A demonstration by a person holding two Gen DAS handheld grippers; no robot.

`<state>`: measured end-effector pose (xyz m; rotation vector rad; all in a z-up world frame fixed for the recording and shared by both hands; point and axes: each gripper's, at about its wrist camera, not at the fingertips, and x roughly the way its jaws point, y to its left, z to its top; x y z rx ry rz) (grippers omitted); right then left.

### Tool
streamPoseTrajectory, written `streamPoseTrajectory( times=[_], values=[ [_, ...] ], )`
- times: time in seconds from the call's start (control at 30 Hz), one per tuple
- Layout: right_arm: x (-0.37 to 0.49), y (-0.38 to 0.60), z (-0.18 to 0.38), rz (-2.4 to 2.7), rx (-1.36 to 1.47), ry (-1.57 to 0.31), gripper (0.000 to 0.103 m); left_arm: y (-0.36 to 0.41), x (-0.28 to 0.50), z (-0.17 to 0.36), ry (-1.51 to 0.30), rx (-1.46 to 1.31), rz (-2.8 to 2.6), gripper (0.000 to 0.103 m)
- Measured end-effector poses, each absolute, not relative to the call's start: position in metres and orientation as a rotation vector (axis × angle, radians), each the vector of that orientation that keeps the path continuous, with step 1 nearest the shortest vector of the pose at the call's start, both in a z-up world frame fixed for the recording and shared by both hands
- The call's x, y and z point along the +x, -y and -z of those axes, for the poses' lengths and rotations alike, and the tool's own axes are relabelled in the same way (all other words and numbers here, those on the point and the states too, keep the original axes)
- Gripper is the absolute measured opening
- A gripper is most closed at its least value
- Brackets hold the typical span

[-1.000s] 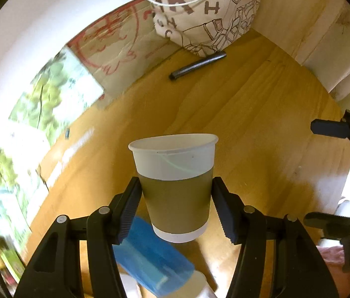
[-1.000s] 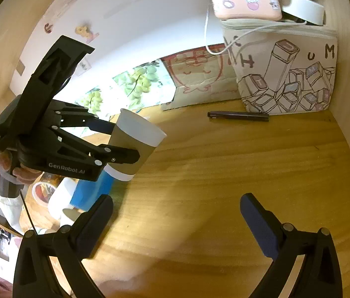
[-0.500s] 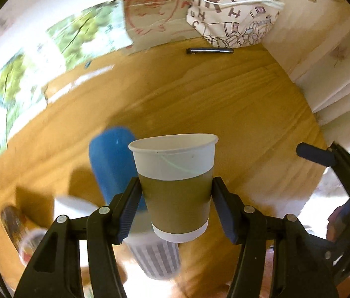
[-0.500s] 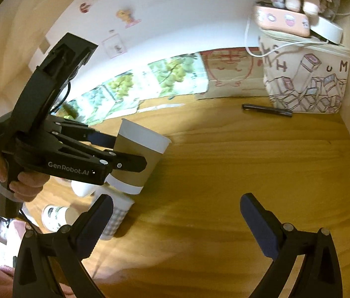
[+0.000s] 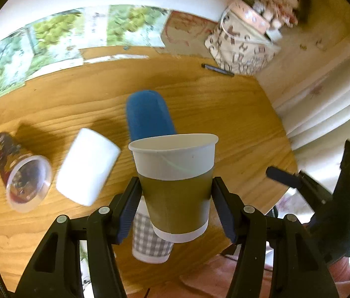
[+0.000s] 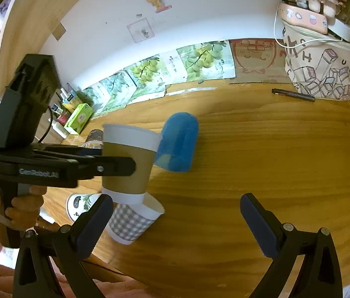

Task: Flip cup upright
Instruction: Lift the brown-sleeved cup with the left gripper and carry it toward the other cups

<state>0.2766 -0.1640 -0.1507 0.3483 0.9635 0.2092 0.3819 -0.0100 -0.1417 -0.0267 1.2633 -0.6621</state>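
My left gripper [image 5: 176, 206] is shut on a brown paper cup [image 5: 175, 181] with a white rim, held upright in the air above the wooden table [image 5: 224, 114]. The cup also shows in the right wrist view [image 6: 127, 164], clamped by the left gripper [image 6: 115, 161] at the left. My right gripper [image 6: 176, 223] is open and empty, low over the table's front part. Below the held cup lies a grey checked paper cup [image 5: 150, 238] on its side, also in the right wrist view [image 6: 132, 221].
A blue cup [image 5: 148, 114] lies on its side mid-table, a white cup [image 5: 88, 166] and a patterned clear-lidded cup [image 5: 18, 173] at the left. A black pen [image 6: 292, 94] and a printed bag [image 6: 321, 69] stand at the back right. Small boxes [image 6: 78, 119] line the far left.
The left gripper has lifted and swung with the brown cup, so more of the table and the lying cups below have come into view. The right gripper stays open.
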Motion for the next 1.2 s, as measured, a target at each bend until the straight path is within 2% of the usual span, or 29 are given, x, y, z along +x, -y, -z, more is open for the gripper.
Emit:
streamPoseTrajectory(
  times=[0.67,1.2],
  values=[
    [0.263,0.068,0.144,-0.173,0.363,-0.995,0.103,-0.094,0.340,0.155,-1.292,-0.104,0.737,0.062],
    [0.244,0.034,0.158,-0.159,0.330,-1.090,0.103,-0.116,0.310,0.193,-1.395,-0.137,0.801,0.062]
  ],
)
